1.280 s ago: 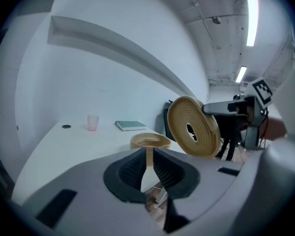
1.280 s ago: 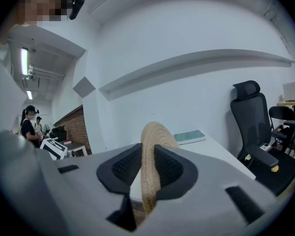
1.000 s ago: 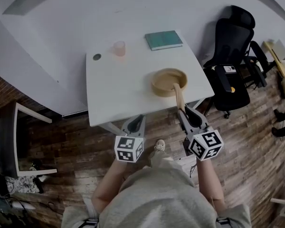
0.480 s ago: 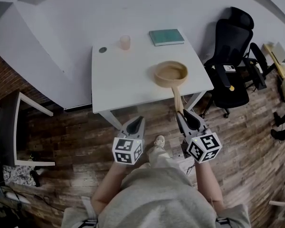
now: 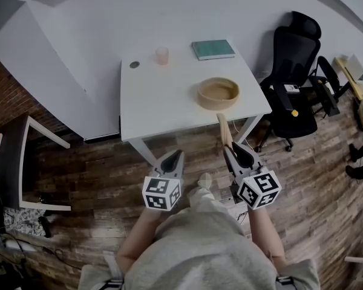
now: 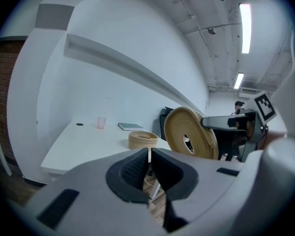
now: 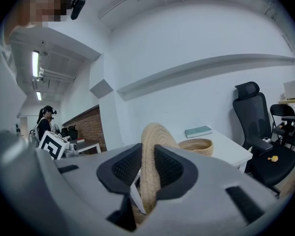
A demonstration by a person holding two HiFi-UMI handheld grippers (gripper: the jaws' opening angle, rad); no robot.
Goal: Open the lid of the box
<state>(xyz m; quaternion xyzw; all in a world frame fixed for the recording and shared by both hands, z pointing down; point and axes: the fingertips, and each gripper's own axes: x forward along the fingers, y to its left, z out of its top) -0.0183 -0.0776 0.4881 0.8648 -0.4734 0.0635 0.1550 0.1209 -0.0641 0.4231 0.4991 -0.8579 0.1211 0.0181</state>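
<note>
Two grippers noted. The right gripper's [image 5: 232,150] jaws are clamped, part-way apart, on the round woven straw lid [image 7: 155,134], which is held on edge just off the white table [image 5: 157,104]. The left gripper's [image 6: 149,154] jaws are pressed together, with nothing between them. The round woven straw box [image 5: 218,93] is seen uncovered on the table. The lid's lower edge is hidden behind the right jaws.

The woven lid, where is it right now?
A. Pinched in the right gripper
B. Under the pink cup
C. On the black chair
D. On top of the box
A: the right gripper has its pads pressed on the woven lid, held on edge, while the box sits open on the white table.
</note>
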